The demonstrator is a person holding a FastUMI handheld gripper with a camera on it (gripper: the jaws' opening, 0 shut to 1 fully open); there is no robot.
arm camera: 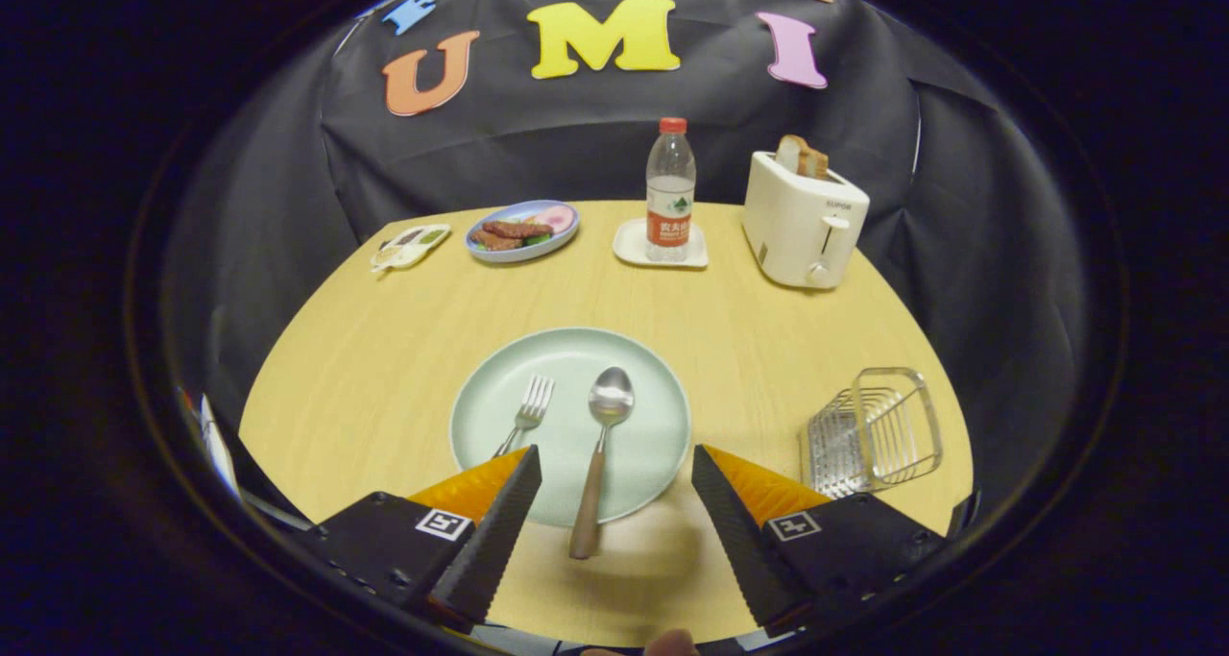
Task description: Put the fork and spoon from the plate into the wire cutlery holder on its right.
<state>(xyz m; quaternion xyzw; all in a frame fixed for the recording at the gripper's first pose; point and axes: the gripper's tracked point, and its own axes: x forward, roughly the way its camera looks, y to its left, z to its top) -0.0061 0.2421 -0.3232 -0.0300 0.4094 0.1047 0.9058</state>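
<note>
Resting on the pale wooden desk (384, 368), the round mint-green plate (653, 416) holds both the wooden-handled steel spoon (602, 445) and steel fork (528, 414); the wire cutlery holder (879, 430) sits unfilled, just right. Gripper (614, 473) fingers wide, holding nothing. Nothing transferred yet.

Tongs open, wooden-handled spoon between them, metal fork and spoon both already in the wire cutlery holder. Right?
Not quite. The gripper view shows the metal fork and wooden-handled spoon on the pale green round plate, not in the wire cutlery holder. The tongs are open around the spoon's handle.
</note>
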